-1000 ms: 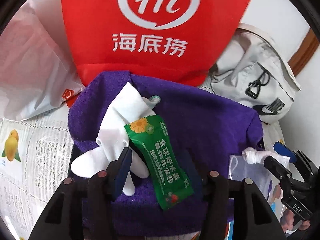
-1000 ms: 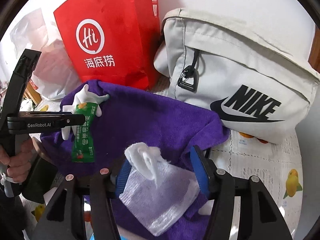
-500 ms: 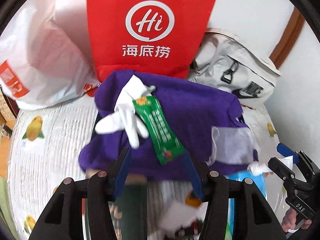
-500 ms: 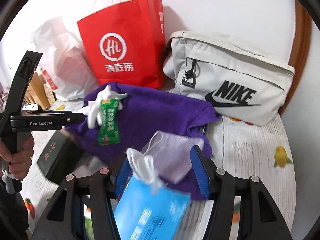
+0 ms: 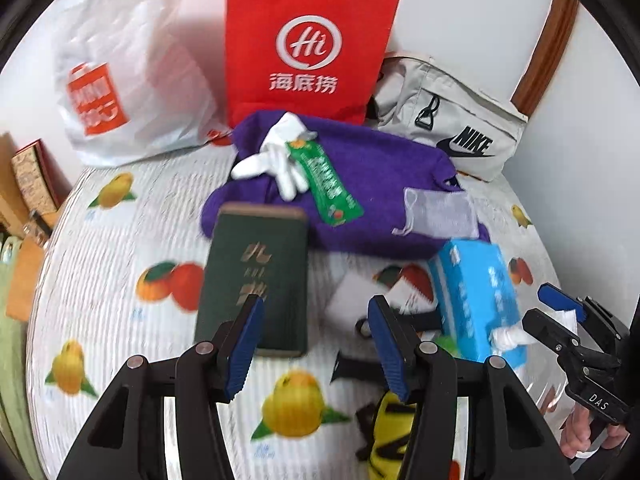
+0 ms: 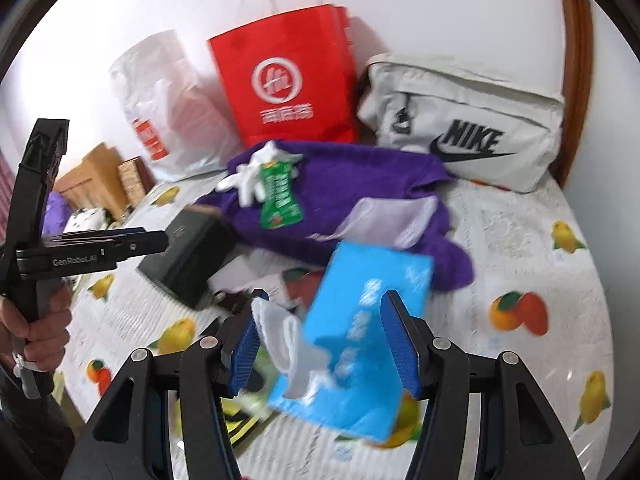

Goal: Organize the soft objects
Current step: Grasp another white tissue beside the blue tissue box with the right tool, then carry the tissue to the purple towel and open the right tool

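A purple towel [image 5: 380, 184] lies at the back of the table with a white glove [image 5: 276, 160], a green snack packet [image 5: 328, 188] and a pale mesh pouch [image 5: 440, 212] on it. My left gripper [image 5: 316, 344] hovers open over a dark green box [image 5: 256, 272], holding nothing. My right gripper [image 6: 322, 346] is above a blue tissue pack [image 6: 360, 320]. A crumpled white wad [image 6: 276, 332] sits against its left pad, with a clear gap to the right pad. From the left wrist, the right gripper [image 5: 546, 312] shows at the pack's near end.
A red paper bag [image 5: 308, 52], a white plastic bag [image 5: 132, 92] and a grey Nike bag [image 5: 452, 128] line the wall. A yellow-black item [image 5: 388, 432] lies near the front of the fruit-print tablecloth [image 5: 100, 280]. A hand [image 6: 40, 332] grips the left tool.
Both grippers have drawn back and up from the purple towel. The glove, packet and pouch stay on it. The green box and blue pack came into view. The white wad travelled with the right gripper.
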`<state>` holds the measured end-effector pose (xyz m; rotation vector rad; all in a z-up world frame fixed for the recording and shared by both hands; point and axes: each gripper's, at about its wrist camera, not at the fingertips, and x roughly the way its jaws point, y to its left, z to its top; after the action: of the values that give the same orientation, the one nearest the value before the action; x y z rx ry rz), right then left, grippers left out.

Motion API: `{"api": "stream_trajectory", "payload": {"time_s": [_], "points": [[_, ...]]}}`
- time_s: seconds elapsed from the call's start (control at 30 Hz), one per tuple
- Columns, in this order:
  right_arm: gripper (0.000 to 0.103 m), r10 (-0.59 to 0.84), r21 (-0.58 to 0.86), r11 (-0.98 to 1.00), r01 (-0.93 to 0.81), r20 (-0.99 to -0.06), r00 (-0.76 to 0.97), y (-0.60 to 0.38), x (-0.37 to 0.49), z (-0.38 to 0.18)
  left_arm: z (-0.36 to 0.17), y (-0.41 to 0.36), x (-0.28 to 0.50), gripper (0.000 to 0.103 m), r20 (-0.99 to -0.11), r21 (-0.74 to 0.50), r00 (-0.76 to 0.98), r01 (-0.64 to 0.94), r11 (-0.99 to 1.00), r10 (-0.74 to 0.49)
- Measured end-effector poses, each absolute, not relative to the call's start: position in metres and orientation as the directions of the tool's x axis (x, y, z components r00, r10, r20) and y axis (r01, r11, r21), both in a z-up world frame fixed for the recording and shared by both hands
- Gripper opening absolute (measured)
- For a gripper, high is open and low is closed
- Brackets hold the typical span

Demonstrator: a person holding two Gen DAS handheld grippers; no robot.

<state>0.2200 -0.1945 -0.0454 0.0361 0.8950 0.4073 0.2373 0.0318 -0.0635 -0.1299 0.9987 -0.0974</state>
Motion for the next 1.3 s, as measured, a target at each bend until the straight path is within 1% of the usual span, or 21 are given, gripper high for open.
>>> {"api": "stream_trajectory", "payload": {"time_s": [0.17, 0.27, 0.43, 0.5, 0.67, 0.87, 0.93, 0.97, 1.0, 1.03, 1.07, 1.1, 1.17, 1.3], "points": [[0.058, 0.378, 0.165, 0.9, -0.403, -0.757, 0.533, -0.165, 0.214, -0.054, -0.077, 0.052, 0.213, 0.052, -0.838, -0.18, 0.529, -0.045, 0.983, -0.129], [0.058, 0.388, 0.145, 0.881, -0.45, -0.766, 0.512, -0.148, 0.22, -0.062, -0.082, 0.066, 0.204, 0.052, -0.835, -0.221, 0.527, -0.063, 0.973, -0.155], [0.059, 0.411, 0.144, 0.846, -0.513, -0.789, 0.457, -0.12, 0.238, -0.077, -0.089, 0.076, 0.2, 0.052, -0.839, -0.218, 0.525, -0.079, 0.973, -0.145], [0.061, 0.402, 0.118, 0.832, -0.542, -0.801, 0.443, -0.109, 0.242, -0.083, -0.091, 0.08, 0.201, 0.052, -0.839, -0.227, 0.522, -0.077, 0.971, -0.155], [0.062, 0.355, 0.037, 0.803, -0.595, -0.832, 0.426, -0.087, 0.249, -0.1, -0.1, 0.09, 0.203, 0.052, -0.842, -0.26, 0.508, -0.089, 0.961, -0.181], [0.061, 0.311, 0.005, 0.794, -0.608, -0.862, 0.4, -0.077, 0.26, -0.116, -0.104, 0.094, 0.208, 0.052, -0.841, -0.28, 0.503, -0.091, 0.956, -0.199], [0.056, 0.315, 0.007, 0.793, -0.609, -0.861, 0.4, -0.077, 0.259, -0.116, -0.104, 0.095, 0.208, 0.052, -0.838, -0.285, 0.506, -0.09, 0.954, -0.203], [0.045, 0.319, 0.011, 0.794, -0.607, -0.859, 0.402, -0.079, 0.258, -0.114, -0.104, 0.095, 0.208, 0.052, -0.837, -0.289, 0.508, -0.088, 0.953, -0.206], [0.038, 0.323, 0.016, 0.798, -0.603, -0.856, 0.405, -0.08, 0.257, -0.112, -0.104, 0.095, 0.209, 0.052, -0.836, -0.291, 0.508, -0.086, 0.953, -0.209], [0.034, 0.329, 0.022, 0.802, -0.597, -0.851, 0.41, -0.083, 0.256, -0.11, -0.105, 0.095, 0.209, 0.052, -0.835, -0.292, 0.508, -0.083, 0.953, -0.212], [0.022, 0.336, 0.03, 0.806, -0.591, -0.846, 0.415, -0.086, 0.255, -0.108, -0.105, 0.095, 0.21, 0.052, -0.835, -0.294, 0.507, -0.082, 0.952, -0.214], [0.014, 0.34, 0.036, 0.808, -0.588, -0.844, 0.415, -0.088, 0.254, -0.107, -0.105, 0.095, 0.211, 0.052, -0.835, -0.297, 0.505, -0.081, 0.951, -0.218], [0.008, 0.355, 0.062, 0.814, -0.578, -0.84, 0.41, -0.094, 0.255, -0.103, -0.108, 0.093, 0.213, 0.052, -0.835, -0.308, 0.499, -0.075, 0.948, -0.232], [0.006, 0.391, 0.105, 0.824, -0.556, -0.816, 0.425, -0.106, 0.26, -0.092, -0.111, 0.091, 0.215, 0.052, -0.837, -0.314, 0.491, -0.068, 0.947, -0.242]]}}
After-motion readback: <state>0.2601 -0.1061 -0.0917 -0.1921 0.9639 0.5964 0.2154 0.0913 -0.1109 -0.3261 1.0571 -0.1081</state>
